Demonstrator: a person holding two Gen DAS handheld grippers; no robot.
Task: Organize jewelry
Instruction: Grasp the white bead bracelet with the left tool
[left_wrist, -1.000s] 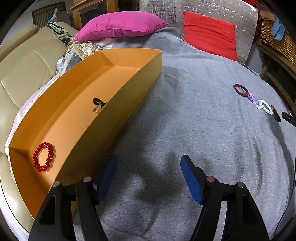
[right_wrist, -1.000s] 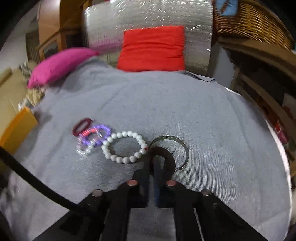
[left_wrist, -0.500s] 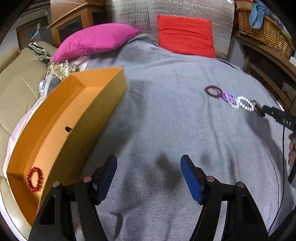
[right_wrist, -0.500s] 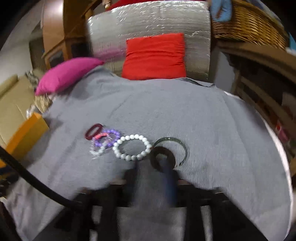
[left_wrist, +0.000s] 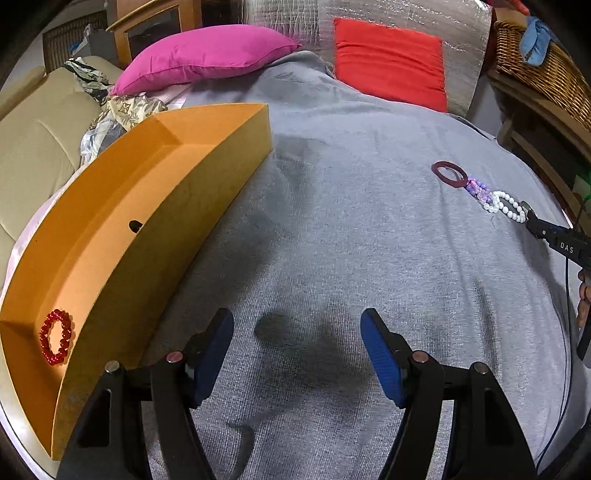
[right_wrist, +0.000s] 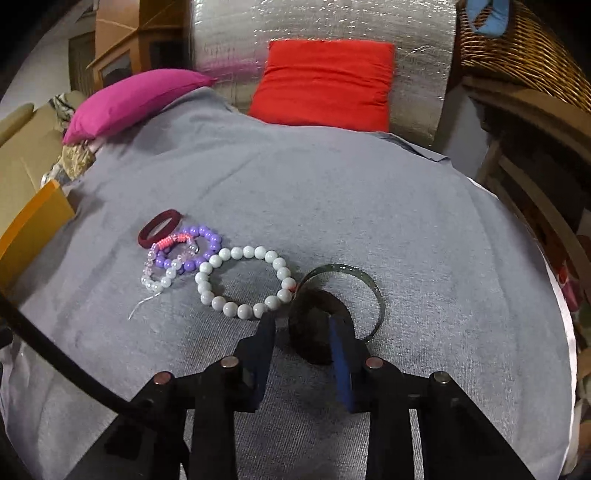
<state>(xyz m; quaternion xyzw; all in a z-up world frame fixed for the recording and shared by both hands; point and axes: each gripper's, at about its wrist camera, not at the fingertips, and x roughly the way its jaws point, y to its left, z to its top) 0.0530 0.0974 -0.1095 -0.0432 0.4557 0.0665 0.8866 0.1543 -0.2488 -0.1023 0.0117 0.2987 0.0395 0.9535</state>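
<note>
Right wrist | right hand-held gripper (right_wrist: 303, 325) closing | dark ring (right_wrist: 314, 328) between jaws

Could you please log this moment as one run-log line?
left gripper: open, empty | right gripper: closing around dark bangle | orange box: holds red bead bracelet

The only readable lettering is "DAS", printed in white capitals on the black arm of the right gripper (left_wrist: 532, 220), seen at the right edge of the left wrist view. Nothing else in either view carries legible text, numbers or signs.
</note>
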